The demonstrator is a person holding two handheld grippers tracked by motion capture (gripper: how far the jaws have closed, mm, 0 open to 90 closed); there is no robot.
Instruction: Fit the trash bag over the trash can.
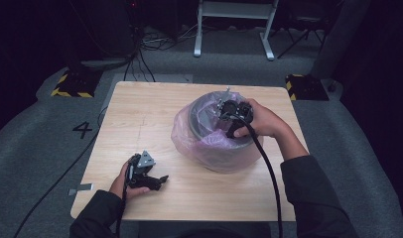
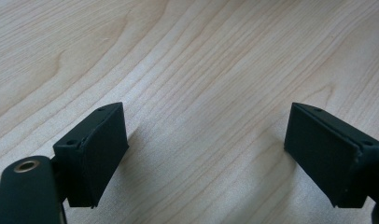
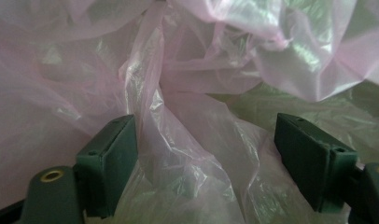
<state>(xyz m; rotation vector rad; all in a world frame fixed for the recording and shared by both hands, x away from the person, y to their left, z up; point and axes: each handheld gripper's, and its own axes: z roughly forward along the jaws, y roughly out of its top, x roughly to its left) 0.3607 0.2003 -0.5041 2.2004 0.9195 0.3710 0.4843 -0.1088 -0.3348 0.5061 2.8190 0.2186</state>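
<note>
A round grey bin (image 1: 198,115) stands on the right half of the wooden table (image 1: 140,114). A thin pink plastic bag (image 1: 182,133) lines it and hangs over its rim. My right gripper (image 1: 221,114) reaches into the bin's mouth from the right, held by a hand. Its jaws stand open (image 3: 206,158), with crumpled folds of the pink bag (image 3: 192,98) loose between them and one fold lying against the left pad (image 3: 117,158). My left gripper (image 1: 160,180) rests near the table's front left. It is open (image 2: 206,154) over bare wood, with nothing between the pads.
The table's front edge lies just below the left hand. A black cable (image 1: 269,173) trails from the right gripper across the table. On the grey floor beyond are yellow-and-black striped blocks (image 1: 73,84), a white frame's legs (image 1: 197,47) and loose cables (image 1: 140,64).
</note>
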